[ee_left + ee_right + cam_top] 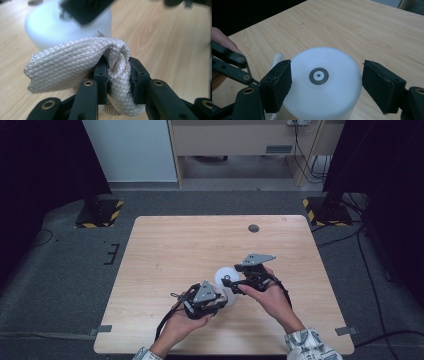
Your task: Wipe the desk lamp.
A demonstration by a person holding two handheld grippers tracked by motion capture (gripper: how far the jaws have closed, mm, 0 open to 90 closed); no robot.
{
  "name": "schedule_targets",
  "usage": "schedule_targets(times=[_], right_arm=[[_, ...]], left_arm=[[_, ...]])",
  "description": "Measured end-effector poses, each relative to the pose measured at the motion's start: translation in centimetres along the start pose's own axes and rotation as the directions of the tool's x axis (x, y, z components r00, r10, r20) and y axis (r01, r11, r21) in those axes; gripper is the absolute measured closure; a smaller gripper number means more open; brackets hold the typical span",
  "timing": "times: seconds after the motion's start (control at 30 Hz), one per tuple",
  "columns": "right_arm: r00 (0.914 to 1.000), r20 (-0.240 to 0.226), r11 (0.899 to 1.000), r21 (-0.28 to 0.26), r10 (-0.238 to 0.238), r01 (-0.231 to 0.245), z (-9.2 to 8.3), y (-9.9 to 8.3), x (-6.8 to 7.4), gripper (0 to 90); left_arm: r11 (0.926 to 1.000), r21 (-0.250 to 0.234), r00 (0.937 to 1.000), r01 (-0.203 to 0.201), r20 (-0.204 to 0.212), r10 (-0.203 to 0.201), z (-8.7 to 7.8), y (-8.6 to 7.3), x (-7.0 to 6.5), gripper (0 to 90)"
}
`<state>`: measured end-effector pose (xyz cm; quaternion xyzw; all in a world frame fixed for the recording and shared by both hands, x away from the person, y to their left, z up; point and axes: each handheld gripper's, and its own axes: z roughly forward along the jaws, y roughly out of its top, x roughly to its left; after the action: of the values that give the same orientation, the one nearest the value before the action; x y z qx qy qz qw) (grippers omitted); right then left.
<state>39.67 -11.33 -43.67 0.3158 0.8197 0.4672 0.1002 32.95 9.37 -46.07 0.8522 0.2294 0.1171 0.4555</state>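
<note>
We see the left gripper (117,80) clenched on a quilted beige cloth (75,60). The right gripper (325,82) straddles a white round container (322,85), pads not pressing it.

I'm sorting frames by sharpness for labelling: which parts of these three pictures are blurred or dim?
Left gripper view: the quilted cloth pinched in the left hand-held gripper is sharp, while the white round container behind is out of focus. Right gripper view: the container's rim is soft, the wood grain crisp. High view: the table is evenly lit, the surroundings dark.
</note>
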Motion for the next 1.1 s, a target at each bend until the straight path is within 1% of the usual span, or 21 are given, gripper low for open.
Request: schedule_targets(times=[0.07, 0.1, 0.17, 0.3, 0.47, 0.53, 0.67, 0.7, 0.77, 0.9, 0.97, 1.1], right_arm=[[1.0, -0.001, 1.0, 0.0, 0.0, 0.0, 0.0, 0.0, 0.0, 24.6], [1.0, 0.001, 1.0, 0.0, -0.001, 0.001, 0.0, 0.0, 0.0, 24.6], [1.0, 0.0, 1.0, 0.0, -0.003, 0.003, 0.0, 0.0, 0.0, 24.7], [1.0, 0.009, 1.0, 0.0, -0.003, 0.003, 0.0, 0.0, 0.0, 24.8], [0.9998, 0.012, 1.0, 0.004, -0.016, 0.016, -0.2, 0.1, -0.1, 25.1], [0.9998, 0.013, 1.0, 0.01, -0.016, 0.016, -0.2, 0.1, 0.0, 25.2], [0.9996, 0.015, 1.0, 0.01, -0.024, 0.024, -0.2, 0.2, 0.0, 24.8], [0.9996, 0.016, 1.0, 0.008, -0.024, 0.024, -0.2, 0.2, 0.0, 23.3], [0.9994, 0.016, 1.0, 0.008, -0.029, 0.029, 0.0, 0.1, 0.0, 17.1], [0.9998, 0.007, 1.0, 0.011, -0.018, 0.018, 0.6, 0.1, 0.1, 9.3], [0.9995, 0.0, 0.999, 0.019, -0.032, 0.032, 0.9, 0.1, 0.2, 8.3], [0.9994, -0.004, 0.999, 0.036, -0.033, 0.034, 1.6, 0.0, 0.1, 5.9]], left_arm=[[0.9998, 0.011, 0.9999, -0.014, -0.002, 0.014, 0.2, 0.0, -0.1, 70.5], [0.9997, 0.019, 0.9999, -0.015, -0.002, 0.015, 0.5, -0.1, 0.0, 70.5], [0.9995, 0.032, 1.0, -0.001, 0.005, 0.001, 1.1, -0.5, 0.2, 70.6], [0.9975, 0.071, 1.0, -0.007, 0.002, 0.006, 2.3, -1.1, 0.1, 70.6], [0.9938, 0.111, 1.0, -0.001, 0.007, 0.0, 3.5, -1.9, 0.2, 70.7], [0.9929, 0.119, 1.0, 0.001, 0.009, -0.002, 3.9, -2.1, 0.1, 70.6], [0.9927, 0.12, 0.9999, 0.002, 0.011, -0.003, 3.9, -2.2, 0.0, 70.5], [0.9929, 0.119, 0.9999, 0.003, 0.011, -0.004, 3.9, -2.2, 0.0, 70.5], [0.9928, 0.12, 0.9999, 0.0, 0.011, -0.001, 3.8, -2.2, 0.0, 70.4], [0.9933, 0.116, 1.0, 0.0, 0.008, -0.001, 3.8, -2.1, 0.0, 70.3], [0.9939, 0.111, 0.9999, 0.004, 0.009, -0.005, 3.7, -2.1, 0.0, 70.3], [0.9952, 0.097, 0.9999, 0.009, 0.014, -0.01, 3.2, -2.0, 0.0, 70.2]])
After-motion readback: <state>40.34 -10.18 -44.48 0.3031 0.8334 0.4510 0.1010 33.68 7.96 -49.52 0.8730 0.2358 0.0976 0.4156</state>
